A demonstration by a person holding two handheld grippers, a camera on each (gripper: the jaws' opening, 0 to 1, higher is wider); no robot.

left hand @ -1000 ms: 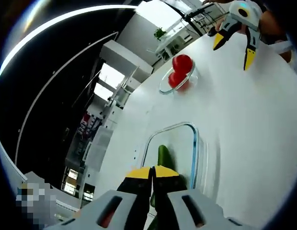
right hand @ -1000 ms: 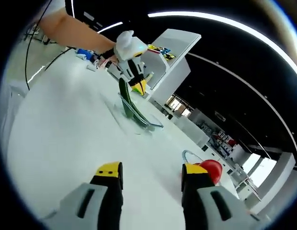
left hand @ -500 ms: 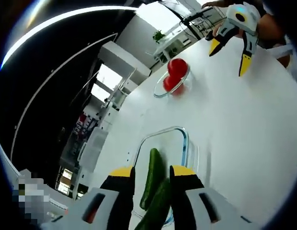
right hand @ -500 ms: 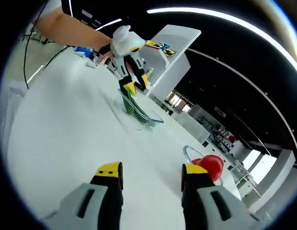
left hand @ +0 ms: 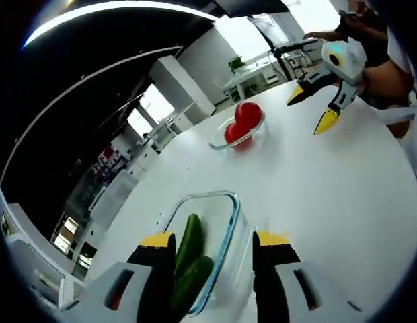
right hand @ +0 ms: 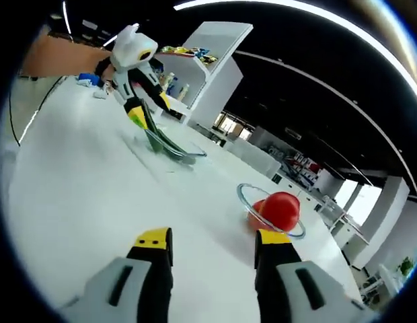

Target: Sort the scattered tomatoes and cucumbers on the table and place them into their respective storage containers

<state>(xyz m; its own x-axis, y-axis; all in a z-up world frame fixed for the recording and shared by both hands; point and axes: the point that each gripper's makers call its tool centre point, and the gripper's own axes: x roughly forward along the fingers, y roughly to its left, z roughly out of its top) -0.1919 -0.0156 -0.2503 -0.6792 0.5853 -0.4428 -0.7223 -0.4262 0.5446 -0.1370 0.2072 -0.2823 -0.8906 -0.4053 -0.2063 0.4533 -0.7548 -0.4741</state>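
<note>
The left gripper (left hand: 214, 240) stood with its jaws spread wide and nothing between them; a second earlier those jaws had been pressed tight on a cucumber above the rectangular glass container (left hand: 230, 222), and half a second earlier they had parted to let it drop. Two cucumbers (left hand: 186, 259) now lay side by side inside that container, just beyond the left jaw tips, so that vegetable counted as delivered. Judging from the bare white table (left hand: 343, 202) around the container, little or nothing was left to sort, and the task looked close to finished. The right gripper (right hand: 212, 237) also had its jaws apart and empty, hovering over the table short of the round glass bowl (right hand: 252, 191), where the tomatoes (right hand: 277, 210) sat piled just past the right jaw tip. Beyond the container in the left gripper view sat that same bowl of tomatoes, and farther off, well apart from the container, the right gripper hung open in a person's hand. In the right gripper view the left gripper stood directly over the container, near a white shelving unit (right hand: 210, 64) behind it. Nothing lay between either gripper and its dish; only the container's glass rim sat close to the left jaws.
</note>
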